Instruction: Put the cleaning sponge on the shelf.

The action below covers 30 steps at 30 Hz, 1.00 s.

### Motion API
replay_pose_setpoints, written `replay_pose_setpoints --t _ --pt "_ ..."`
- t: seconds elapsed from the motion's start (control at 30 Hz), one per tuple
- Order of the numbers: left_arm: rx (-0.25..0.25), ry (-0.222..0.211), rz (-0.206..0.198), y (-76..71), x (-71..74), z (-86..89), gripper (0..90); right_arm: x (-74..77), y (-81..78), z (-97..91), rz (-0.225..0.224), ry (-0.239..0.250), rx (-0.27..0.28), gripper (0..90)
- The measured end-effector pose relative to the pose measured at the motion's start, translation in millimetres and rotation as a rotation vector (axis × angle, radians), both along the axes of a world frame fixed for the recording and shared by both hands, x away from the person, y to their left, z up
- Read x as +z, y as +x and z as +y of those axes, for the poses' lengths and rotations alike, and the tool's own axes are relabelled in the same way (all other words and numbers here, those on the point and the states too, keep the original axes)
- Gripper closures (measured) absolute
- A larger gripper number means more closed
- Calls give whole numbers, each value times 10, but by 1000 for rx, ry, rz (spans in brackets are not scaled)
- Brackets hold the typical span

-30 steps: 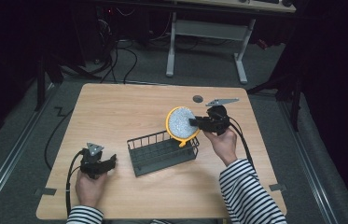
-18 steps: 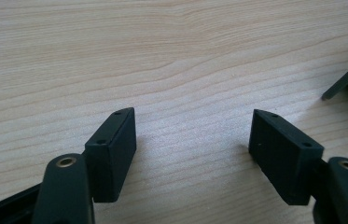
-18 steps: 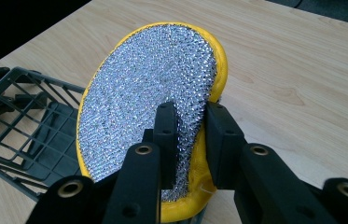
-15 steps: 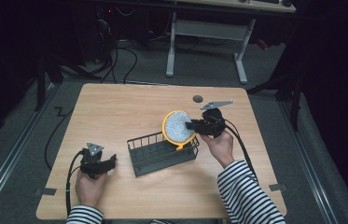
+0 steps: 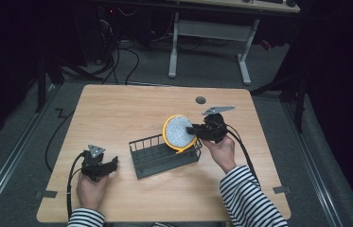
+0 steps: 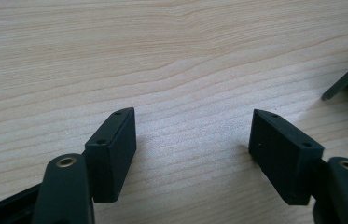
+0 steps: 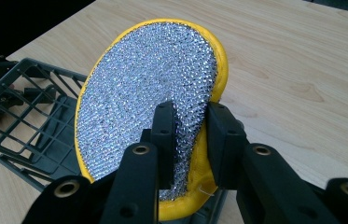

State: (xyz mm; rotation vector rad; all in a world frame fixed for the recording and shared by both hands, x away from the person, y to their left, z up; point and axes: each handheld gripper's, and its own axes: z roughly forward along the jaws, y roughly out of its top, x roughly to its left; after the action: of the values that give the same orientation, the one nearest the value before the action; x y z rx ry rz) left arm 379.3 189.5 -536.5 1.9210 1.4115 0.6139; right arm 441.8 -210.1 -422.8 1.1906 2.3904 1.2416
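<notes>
Round yellow-rimmed silver scrubber (image 7: 153, 98) stands on edge over the dark wire basket (image 5: 164, 158).

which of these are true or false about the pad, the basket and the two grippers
1. The right gripper is clamped on the pad. True.
2. The pad lies flat on the table. False: it is held on edge, at the right end of the basket.
3. The left gripper has its jaws apart with nothing between them. True.
4. The pad is plain blue. False: it has a silvery mesh face and a yellow rim.
5. The left gripper holds the basket. False: it sits apart from it, on the basket's left in the high view.
</notes>
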Motion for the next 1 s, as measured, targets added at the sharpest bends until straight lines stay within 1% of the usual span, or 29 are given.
replay_pose_setpoints --t 0.13,0.3,0.5,0.6,0.67,0.77,1.0 --pt "0 0 0 0 0 0 327 -22 -3 43 2 4 13 743" --pt "0 0 0 0 0 0 327 -62 -6 77 17 8 23 739" --pt "0 0 0 0 0 0 327 -96 -26 70 22 2 29 737" --pt "0 0 0 0 0 0 327 -146 -46 48 33 -8 33 737" --pt "0 0 0 0 0 0 327 -146 -55 44 32 -12 38 737" --pt "0 0 0 0 0 0 327 -135 -67 60 33 -31 43 736" --pt "0 0 0 0 0 0 327 -191 -76 69 44 -46 54 732"
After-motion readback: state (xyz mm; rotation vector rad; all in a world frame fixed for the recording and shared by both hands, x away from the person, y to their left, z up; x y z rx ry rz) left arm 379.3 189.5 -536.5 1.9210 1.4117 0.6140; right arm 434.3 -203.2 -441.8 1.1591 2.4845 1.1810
